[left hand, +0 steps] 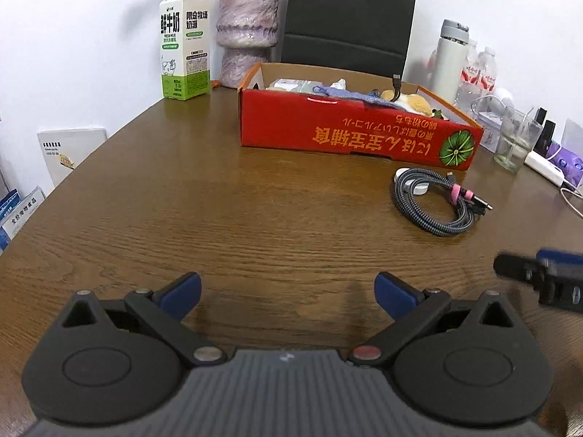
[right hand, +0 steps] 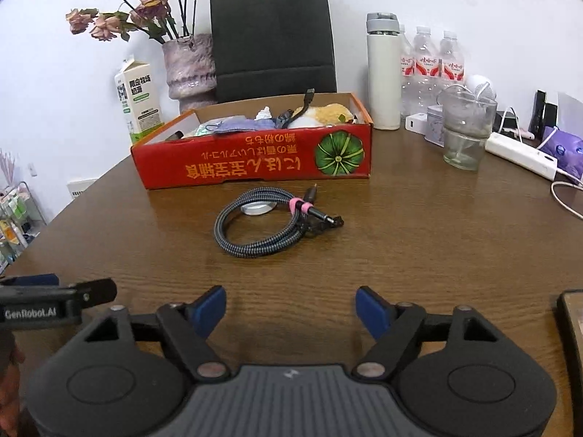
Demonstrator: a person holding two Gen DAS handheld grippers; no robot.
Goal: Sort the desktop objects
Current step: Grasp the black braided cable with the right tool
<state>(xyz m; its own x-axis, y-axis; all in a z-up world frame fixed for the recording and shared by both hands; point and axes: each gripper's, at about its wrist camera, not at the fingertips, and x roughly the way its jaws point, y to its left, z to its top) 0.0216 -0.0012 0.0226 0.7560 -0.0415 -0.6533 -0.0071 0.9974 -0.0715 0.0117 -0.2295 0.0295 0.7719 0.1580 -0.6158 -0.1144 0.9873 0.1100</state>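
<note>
Coiled braided cable, grey-black and bound by a pink strap, lies on the wooden surface just before the red cardboard box, partly over a small white disc. Box print is inverted, beside a green pumpkin emblem. Left hand-held gripper, marked "GenRobot.AI", and right hand-held gripper both stand spread, holding nothing. Behind: milk carton reading "FRESH MILK".

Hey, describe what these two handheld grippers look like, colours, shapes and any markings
Both match: the left gripper and right gripper each have a grey ribbed body, two round black housings, black linkage arms with metal pivot pins, and blue finger pads. The left one has a red pivot cap. Seen side-on from the right wrist view, it bears white "GenRobot.AI" lettering.
</note>
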